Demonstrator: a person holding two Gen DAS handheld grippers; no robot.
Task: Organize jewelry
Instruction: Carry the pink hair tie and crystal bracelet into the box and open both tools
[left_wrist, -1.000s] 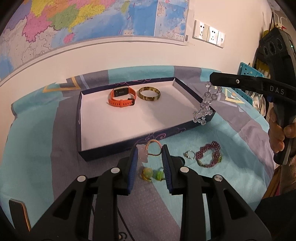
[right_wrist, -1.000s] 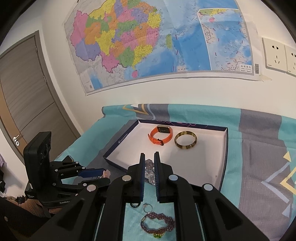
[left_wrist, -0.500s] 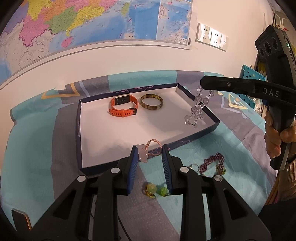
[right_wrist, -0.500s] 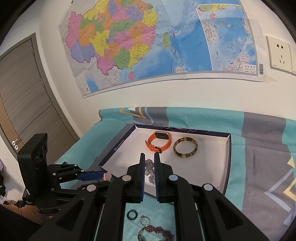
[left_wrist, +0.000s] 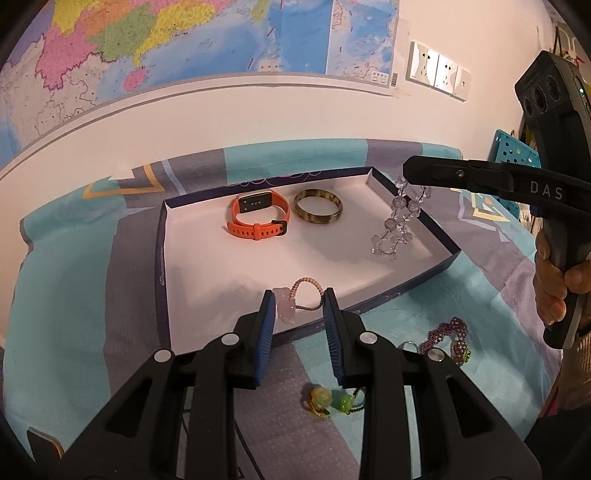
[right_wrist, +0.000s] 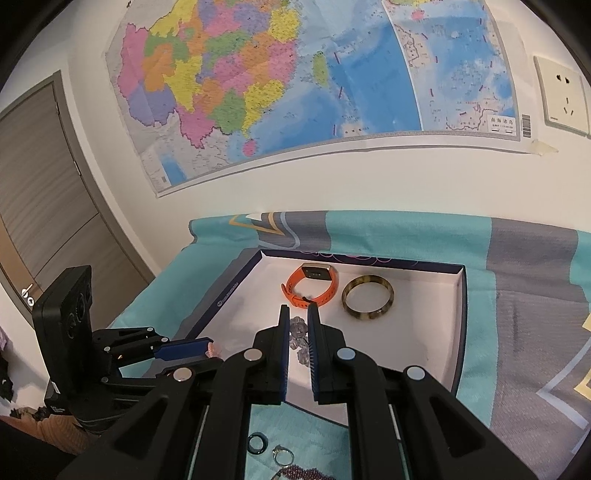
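A shallow navy box with a white floor (left_wrist: 192, 295) (right_wrist: 369, 354) holds an orange watch (left_wrist: 258, 218) (right_wrist: 312, 288) and a tortoiseshell bangle (left_wrist: 317, 210) (right_wrist: 367, 299). My left gripper (left_wrist: 299, 299) is shut on a pink beaded bracelet (left_wrist: 295, 299) with a pale charm, held above the box's near edge. My right gripper (right_wrist: 297, 314) (left_wrist: 406, 177) is shut on a clear crystal bead bracelet (left_wrist: 395, 229) (right_wrist: 299, 336), which hangs over the box's right side.
On the teal and grey cloth (left_wrist: 74, 295) in front of the box lie a purple beaded bracelet (left_wrist: 448, 339), a silver ring (right_wrist: 282, 456), a dark teal ring (right_wrist: 256, 443) and a green-yellow bead bracelet (left_wrist: 330, 400). A wall with a map stands behind.
My right gripper has carried the crystal bracelet left from outside the box's right wall to above its floor. My left gripper has moved forward with the pink bracelet over the near edge.
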